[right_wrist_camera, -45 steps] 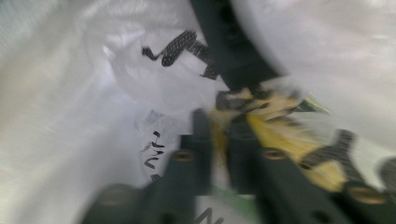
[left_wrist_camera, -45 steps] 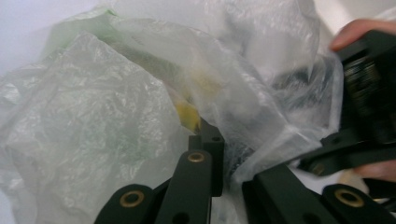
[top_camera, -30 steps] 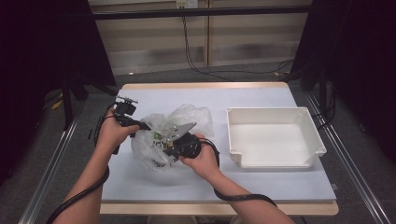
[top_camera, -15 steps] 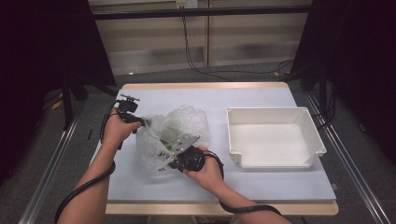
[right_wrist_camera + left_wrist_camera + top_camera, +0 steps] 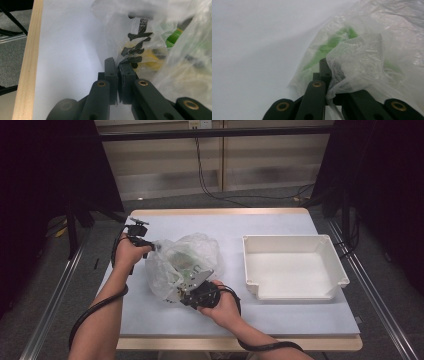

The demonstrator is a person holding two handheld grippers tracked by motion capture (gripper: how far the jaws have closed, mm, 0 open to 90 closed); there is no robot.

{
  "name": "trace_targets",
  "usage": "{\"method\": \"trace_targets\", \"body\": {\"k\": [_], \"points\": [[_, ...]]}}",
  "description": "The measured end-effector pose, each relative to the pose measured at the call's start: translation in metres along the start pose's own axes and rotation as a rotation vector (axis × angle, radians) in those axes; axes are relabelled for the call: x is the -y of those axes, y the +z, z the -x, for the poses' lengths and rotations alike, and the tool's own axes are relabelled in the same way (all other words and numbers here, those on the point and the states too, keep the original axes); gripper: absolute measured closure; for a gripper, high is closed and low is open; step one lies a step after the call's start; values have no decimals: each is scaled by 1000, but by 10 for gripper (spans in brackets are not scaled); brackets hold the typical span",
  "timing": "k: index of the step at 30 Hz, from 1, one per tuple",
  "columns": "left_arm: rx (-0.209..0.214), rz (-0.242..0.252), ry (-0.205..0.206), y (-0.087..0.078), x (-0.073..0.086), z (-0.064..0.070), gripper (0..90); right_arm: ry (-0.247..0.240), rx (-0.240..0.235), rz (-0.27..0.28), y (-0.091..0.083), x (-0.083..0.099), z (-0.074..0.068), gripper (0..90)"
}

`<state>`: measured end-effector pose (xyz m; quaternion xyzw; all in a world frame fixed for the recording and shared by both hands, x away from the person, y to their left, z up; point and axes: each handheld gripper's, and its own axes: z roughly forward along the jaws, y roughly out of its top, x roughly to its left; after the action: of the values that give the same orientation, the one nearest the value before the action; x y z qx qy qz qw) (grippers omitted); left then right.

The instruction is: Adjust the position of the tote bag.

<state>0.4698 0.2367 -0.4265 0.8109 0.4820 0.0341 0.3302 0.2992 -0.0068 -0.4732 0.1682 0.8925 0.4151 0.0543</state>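
A clear plastic bag (image 5: pixel 185 262) with green and yellow items inside lies on the white table (image 5: pixel 280 222), left of centre. My left gripper (image 5: pixel 150 245) is at the bag's upper left edge, shut on a fold of the plastic (image 5: pixel 352 57). My right gripper (image 5: pixel 182 295) is at the bag's near edge, shut on the film beside black printed characters (image 5: pixel 137 37). In the right gripper view its jaws stand pressed together with film between them. Green shapes (image 5: pixel 332 45) show through the film in the left gripper view.
A white empty tray (image 5: pixel 292 267) stands on the right half of the table. The table's wooden edge (image 5: pixel 25 62) runs along the left of the right gripper view. Metal rails (image 5: pixel 50 295) flank the table on both sides.
The right hand has slid toward the near edge of the bag and lower on the table. The left hand has stayed at the bag's upper left edge. The bag has spread and shifted slightly.
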Motion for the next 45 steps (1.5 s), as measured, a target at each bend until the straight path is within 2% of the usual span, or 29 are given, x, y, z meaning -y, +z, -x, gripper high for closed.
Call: {"method": "trace_targets", "body": {"k": [2,8,11,12,17,18,19,20,23,25,33,34,35,36,37,38,40,42,43,44,45], "points": [[4,-3,2,2,-2,-3,900,-6,4,-1,0,0,-1,870],[-23,-4,11,8,-8,-10,900,-14,7,-6,-2,1,0,869],[-22,12,-14,10,-9,-12,900,-7,0,-2,-3,1,-1,869],[-33,6,1,10,-10,-14,900,-4,-4,-1,-3,1,-2,868],[-38,10,-8,11,-12,-19,900,-2,-17,-6,-3,0,-4,863],[-38,27,-29,12,-12,-18,900,-4,-18,-6,-3,0,-4,863],[-31,3,-8,11,-13,-20,900,0,-21,-10,-3,1,-4,863],[-37,17,-14,13,-14,-19,900,-1,-19,-12,-3,1,-3,863],[-44,12,-5,15,-18,-21,900,15,-30,-15,-2,4,-3,863],[-33,1,-1,16,-21,-23,900,16,-39,-20,-3,4,-3,863],[-59,6,-6,19,-32,-32,900,26,-42,-19,-5,6,-2,868],[-68,26,-26,21,-33,-32,900,26,-48,-21,-5,6,-2,869],[-70,10,-6,19,-35,-34,900,25,-50,-23,-5,6,-2,869],[-90,14,-3,19,-36,-36,900,23,-51,-25,-5,7,-2,872],[-84,8,-8,19,-37,-37,900,30,-56,-29,-5,7,-3,874],[-93,28,-34,20,-37,-36,900,27,-54,-31,-5,7,-3,874],[-83,22,-47,21,-37,-35,900,21,-52,-35,-5,7,-3,875],[-54,24,-66,20,-36,-31,900,32,-50,-31,-5,7,-3,878],[-42,8,-47,18,-36,-30,900,34,-52,-29,-4,6,-4,878],[-42,26,-60,17,-35,-26,887,33,-46,-30,-4,6,-4,878],[-44,21,-40,13,-34,-25,833,38,-42,-32,-4,6,-4,878]]}}
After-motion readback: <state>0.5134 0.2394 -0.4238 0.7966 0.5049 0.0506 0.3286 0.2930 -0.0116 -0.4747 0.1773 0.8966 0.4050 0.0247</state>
